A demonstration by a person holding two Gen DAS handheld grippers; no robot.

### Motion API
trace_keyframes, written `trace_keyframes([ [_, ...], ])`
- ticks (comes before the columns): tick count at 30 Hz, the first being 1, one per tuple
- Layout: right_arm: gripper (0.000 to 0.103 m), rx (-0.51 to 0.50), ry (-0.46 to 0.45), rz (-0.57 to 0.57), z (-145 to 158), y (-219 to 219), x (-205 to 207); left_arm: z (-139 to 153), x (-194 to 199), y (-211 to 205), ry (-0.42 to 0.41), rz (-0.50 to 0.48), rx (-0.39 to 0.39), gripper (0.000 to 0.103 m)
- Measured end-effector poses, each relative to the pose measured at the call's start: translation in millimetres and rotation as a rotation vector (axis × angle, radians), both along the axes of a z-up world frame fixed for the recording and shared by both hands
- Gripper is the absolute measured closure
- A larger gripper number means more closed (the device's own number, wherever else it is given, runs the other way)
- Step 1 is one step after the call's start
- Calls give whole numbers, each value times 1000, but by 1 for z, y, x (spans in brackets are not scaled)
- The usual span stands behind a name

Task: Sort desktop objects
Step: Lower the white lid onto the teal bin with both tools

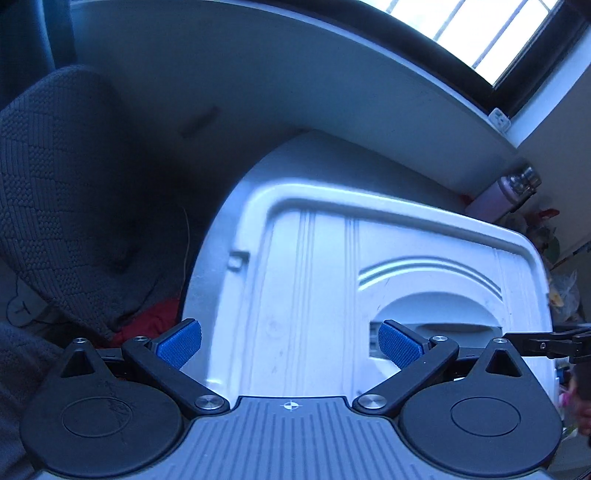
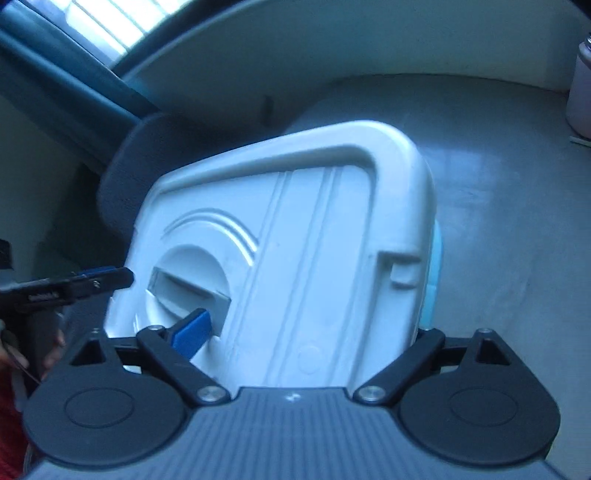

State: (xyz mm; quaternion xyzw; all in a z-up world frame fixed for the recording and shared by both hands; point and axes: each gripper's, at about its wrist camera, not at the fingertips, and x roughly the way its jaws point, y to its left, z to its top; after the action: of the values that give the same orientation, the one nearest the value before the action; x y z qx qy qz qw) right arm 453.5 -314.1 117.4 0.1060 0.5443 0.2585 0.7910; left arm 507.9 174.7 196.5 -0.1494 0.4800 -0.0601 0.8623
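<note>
A white plastic storage box lid (image 1: 314, 280) with a recessed handle (image 1: 436, 325) fills both views; it also shows in the right wrist view (image 2: 295, 240), with a light blue box body (image 2: 434, 273) under its right edge. My left gripper (image 1: 290, 347) is open, its fingers spread over the lid's near part, right pad (image 1: 397, 347) at the handle recess. My right gripper (image 2: 299, 339) is open wide around the lid: left pad (image 2: 194, 330) in the handle recess, right fingertip hidden behind the lid's edge.
A dark knitted cushion (image 1: 62, 192) and red cloth (image 1: 155, 321) lie left of the box. A pink bottle with metal cap (image 1: 506, 192) stands at the back right on the grey desk (image 2: 498, 221). A window (image 1: 472, 29) is above.
</note>
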Motion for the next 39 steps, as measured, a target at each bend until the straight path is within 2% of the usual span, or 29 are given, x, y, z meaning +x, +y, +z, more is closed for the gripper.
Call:
trace_keyframes([
  [3, 7, -62, -12, -26, 4, -12, -7, -4, 3, 5, 4, 4, -13, 0],
  [8, 7, -177, -42, -75, 35, -13, -18, -14, 6, 11, 28, 16, -12, 0],
  [10, 7, -201, -62, -76, 51, 23, 7, -15, 4, 11, 25, 12, -11, 0],
  [12, 7, -223, -82, -74, 57, 25, 10, -14, 2, 12, 17, 9, -4, 0],
  [15, 7, -242, -101, -87, 67, 91, 25, -8, -2, 13, 3, 1, 25, 0],
  [20, 8, -283, -133, -82, 66, 140, 33, -2, -3, 11, 1, -11, 102, 0],
  [23, 12, -329, -128, -59, 63, 151, 24, 0, -3, 14, 16, -13, 112, 0],
  [27, 37, -384, -122, -43, 64, 161, 13, 2, -2, 16, 31, -22, 133, 0],
  [35, 40, -360, -79, -77, 54, 166, 9, -8, 16, 12, 85, -65, 185, 0],
  [39, 40, -351, -77, -85, 52, 167, 8, -11, 23, 11, 88, -72, 153, 0],
])
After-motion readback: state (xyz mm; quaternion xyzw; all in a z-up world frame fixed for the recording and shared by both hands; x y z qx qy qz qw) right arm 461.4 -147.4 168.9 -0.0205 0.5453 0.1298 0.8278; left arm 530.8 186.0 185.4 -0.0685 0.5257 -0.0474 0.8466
